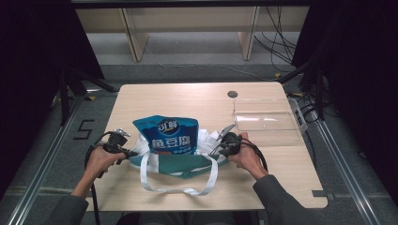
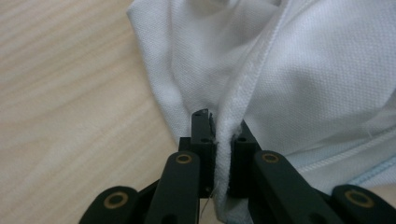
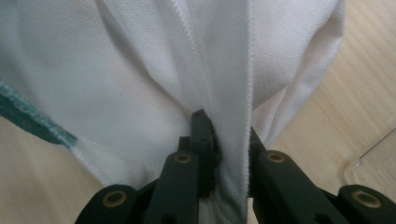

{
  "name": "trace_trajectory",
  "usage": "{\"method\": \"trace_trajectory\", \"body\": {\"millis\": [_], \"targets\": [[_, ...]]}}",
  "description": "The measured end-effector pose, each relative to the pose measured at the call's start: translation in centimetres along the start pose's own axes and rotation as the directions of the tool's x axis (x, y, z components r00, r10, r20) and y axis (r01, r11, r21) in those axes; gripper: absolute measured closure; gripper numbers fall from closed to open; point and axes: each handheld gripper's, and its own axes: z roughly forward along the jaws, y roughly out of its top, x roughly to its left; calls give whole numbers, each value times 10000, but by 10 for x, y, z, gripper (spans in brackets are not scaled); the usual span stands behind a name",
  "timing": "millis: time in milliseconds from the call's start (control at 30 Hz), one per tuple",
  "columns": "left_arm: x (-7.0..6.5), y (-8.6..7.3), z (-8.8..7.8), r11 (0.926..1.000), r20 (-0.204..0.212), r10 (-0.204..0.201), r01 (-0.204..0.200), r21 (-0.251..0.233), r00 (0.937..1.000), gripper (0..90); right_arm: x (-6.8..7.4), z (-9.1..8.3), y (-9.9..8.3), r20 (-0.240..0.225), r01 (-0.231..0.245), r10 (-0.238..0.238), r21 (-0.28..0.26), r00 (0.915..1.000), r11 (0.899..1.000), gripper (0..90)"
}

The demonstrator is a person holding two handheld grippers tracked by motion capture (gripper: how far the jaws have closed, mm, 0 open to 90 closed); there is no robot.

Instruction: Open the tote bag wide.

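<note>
A white and teal cloth bag (image 1: 187, 166) lies at the table's near middle. A blue printed pouch (image 1: 169, 136) stands in its mouth. The bag's white strap (image 1: 180, 190) loops toward the front edge. My left gripper (image 1: 133, 153) is at the bag's left rim. In the left gripper view, the left gripper (image 2: 222, 130) is shut on a seamed fold of the white fabric (image 2: 303, 70). My right gripper (image 1: 213, 152) is at the bag's right rim. In the right gripper view, the right gripper (image 3: 224, 126) pinches a hemmed fold of the white fabric (image 3: 116, 70), with teal trim (image 3: 32, 119) to its left.
A clear plastic tray (image 1: 267, 119) sits at the table's back right, and its corner (image 3: 373, 163) lies close to my right gripper. The wooden table (image 1: 178, 98) has a round grommet (image 1: 232, 93) near the back edge. Dark frame posts stand on both sides.
</note>
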Motion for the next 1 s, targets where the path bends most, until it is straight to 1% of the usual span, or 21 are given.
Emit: {"method": "trace_trajectory", "body": {"millis": [100, 167, 200, 233, 267, 300, 333, 433, 467, 500, 600, 633, 667, 733, 767, 800, 833, 867, 900, 967, 1000], "targets": [[1, 1, -1, 9999, -63, 87, -87, 69, 9999, 830, -3, 1, 3, 77, -31, 31, 18, 10000, 10000, 826], [-1, 1, 0, 9999, -119, -74, 72, -135, 9999, 824, -3, 1, 4, 110, 101, -102, 48, 9999, 9999, 821], [-1, 1, -1, 10000, -183, 41, -41, -31, 9998, 817, 0, -1, 4, 118, -176, 174, 168, 9998, 9997, 813], [0, 1, -3, 9999, -179, 149, -148, 37, 9997, 807, 0, -3, 5, 183, -184, 180, 184, 9997, 9997, 800], [0, 2, -5, 9997, -261, 224, -222, 92, 9994, 757, 0, -8, 6, 244, -224, 225, -61, 9994, 9997, 743], [-1, 2, -5, 10000, -197, 13, -14, -70, 9998, 757, 0, -8, 6, 244, -224, 225, -61, 9994, 9997, 743], [1, 2, -8, 9998, -154, 183, -183, -10, 9997, 732, 1, -13, 6, 193, -430, 433, -155, 9989, 9990, 717], [1, 4, -18, 9995, -67, 45, -47, -306, 10000, 658, 7, -36, 12, 64, -554, 562, -946, 9984, 9940, 614], [0, 6, -27, 9990, 113, 278, -274, -342, 9996, 630, 9, -42, 14, 126, -323, 337, -1025, 9994, 9942, 600], [0, 6, -27, 9990, 113, 278, -274, -342, 9996, 611, 9, -42, 14, 126, -323, 337, -1025, 9994, 9942, 600], [-6, 12, -41, 9950, -438, 560, -594, -801, 9975, 573, 19, -59, 22, 328, 60, -6, -1638, 9995, 9865, 563], [-8, 15, -45, 9918, -667, 621, -691, -1072, 9958, 565, 23, -64, 25, 388, -63, 128, -1624, 9992, 9867, 547], [-13, 20, -53, 9855, -688, 764, -859, -1462, 9947, 570, 24, -67, 27, 534, 186, -94, -1741, 9985, 9845, 533], [-16, 23, -57, 9825, -707, 933, -1033, -1549, 9931, 572, 28, -72, 30, 440, -4, 81, -1738, 9990, 9848, 524], [-19, 25, -60, 9813, -722, 935, -1041, -1621, 9930, 576, 29, -74, 32, 594, 275, -164, -1927, 9981, 9809, 518], [-22, 27, -62, 9797, -631, 1163, -1249, -1568, 9912, 581, 31, -78, 34, 629, 485, -361, -2095, 9974, 9766, 508], [-27, 29, -62, 9815, -426, 1236, -1285, -1419, 9914, 581, 34, -82, 36, 430, 387, -302, -2142, 9986, 9760, 503], [-31, 29, -60, 9809, -375, 1199, -1242, -1499, 9921, 581, 37, -84, 38, 335, 557, -492, -2372, 9982, 9699, 515], [-34, 31, -55, 9801, -180, 1461, -1472, -1332, 9891, 578, 43, -88, 41, -323, 494, -597, -2564, 9977, 9653, 512], [-34, 31, -53, 9792, -25, 1646, -1637, -1201, 9864, 573, 48, -87, 43, -508, 616, -780, -2687, 9957, 9613, 505], [-35, 31, -50, 9795, 60, 1600, -1580, -1248, 9871, 566, 54, -86, 45, -830, 545, -782, -2565, 9935, 9650, 498]]}}
